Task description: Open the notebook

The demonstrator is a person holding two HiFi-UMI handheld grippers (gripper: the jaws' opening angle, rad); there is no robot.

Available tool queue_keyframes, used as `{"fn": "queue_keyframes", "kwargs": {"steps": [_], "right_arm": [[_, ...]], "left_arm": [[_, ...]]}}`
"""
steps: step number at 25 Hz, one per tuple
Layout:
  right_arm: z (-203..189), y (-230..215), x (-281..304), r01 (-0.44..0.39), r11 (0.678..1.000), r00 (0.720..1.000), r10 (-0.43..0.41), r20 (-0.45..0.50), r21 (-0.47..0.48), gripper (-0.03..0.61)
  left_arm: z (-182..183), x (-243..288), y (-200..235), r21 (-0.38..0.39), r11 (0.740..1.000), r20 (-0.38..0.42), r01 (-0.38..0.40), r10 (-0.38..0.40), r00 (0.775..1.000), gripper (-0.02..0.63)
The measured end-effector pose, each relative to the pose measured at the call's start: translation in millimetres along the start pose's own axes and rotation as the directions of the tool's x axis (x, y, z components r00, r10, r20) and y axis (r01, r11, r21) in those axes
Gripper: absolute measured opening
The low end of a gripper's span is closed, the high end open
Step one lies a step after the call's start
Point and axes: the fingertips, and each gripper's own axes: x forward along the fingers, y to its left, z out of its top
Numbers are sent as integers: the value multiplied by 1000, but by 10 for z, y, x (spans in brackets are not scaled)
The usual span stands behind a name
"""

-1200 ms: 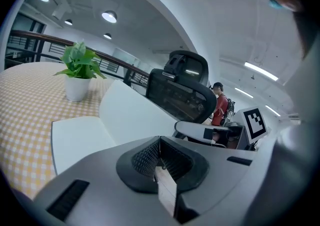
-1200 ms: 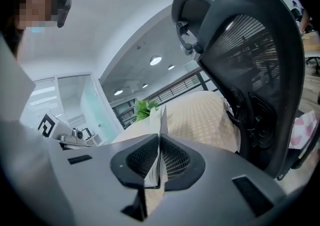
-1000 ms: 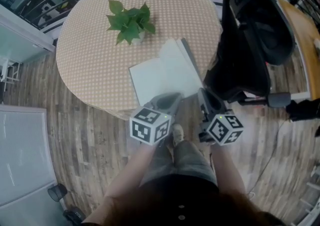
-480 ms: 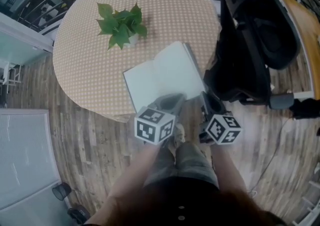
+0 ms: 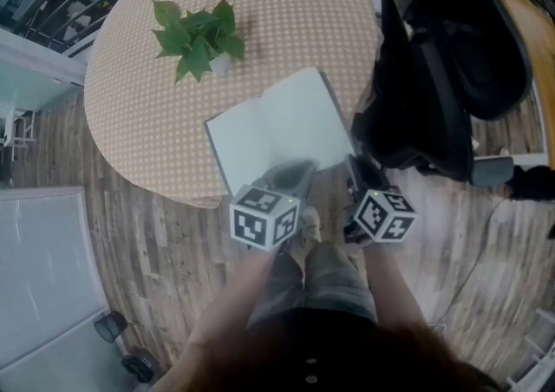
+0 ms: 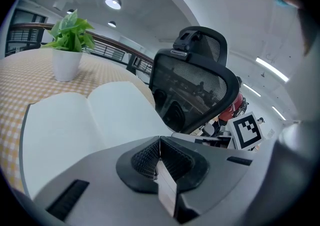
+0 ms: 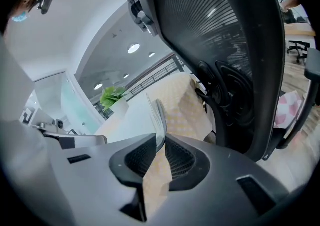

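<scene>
Lying open, notebook (image 5: 277, 134) just beyond left tool (image 6: 160, 142)

A round table (image 5: 147, 130) under orange-checked cloth stands on a wood-plank floor (image 5: 121, 251). A black mesh office chair (image 5: 468, 43) stands beside it. Round ceiling lights (image 6: 113, 3) glow overhead.

A potted plant (image 5: 198, 39) stands on the round checked table (image 5: 286, 9), a black office chair (image 5: 451, 61) just beside it.

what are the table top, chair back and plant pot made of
Table top: likely a matte cloth or vinyl cover, given its orange-and-white check and draped edge.
Chair back: black mesh in a plastic-looking frame; light shows through.
Plant pot: smooth white, ceramic or plastic, unclear which.
</scene>
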Motion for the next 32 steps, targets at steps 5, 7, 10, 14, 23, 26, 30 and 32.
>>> {"fn": "queue_keyframes", "kwargs": {"steps": [5,7,10,14,23,26,30,32], "right_arm": [[-58,-75,43,-4,1000,1000,4,-27,9,55],[-81,-97,53,-3,1000,999,4,-34,13,58],[-98,-132,64,6,1000,999,-5,-39,25,66],[-88,-155,17,28,1000,999,-28,-30,-1,81],[-33,-14,-91,26,999,1000,-27,-13,-42,133],[39,61,-161,22,998,1000,-22,9,-57,132],[144,188,-244,11,997,999,-8,38,-77,132],[205,270,-290,1,997,999,3,54,-82,132]], "left_arm": [[-67,37,27,-12,1000,-15,-12,11,1000,9],[-87,47,25,-12,1000,-20,-10,10,1000,9],[-92,52,20,-14,1000,-20,-7,7,1000,9],[-102,36,1,-14,1000,-19,-3,3,1000,9],[-120,-49,-19,-9,1000,-14,3,-3,1000,9],[-89,-112,-33,-2,1000,-3,2,-2,1000,8],[-31,-216,-45,11,1000,15,2,-2,1000,8],[9,-286,-54,19,1000,26,3,-4,1000,9]]}}
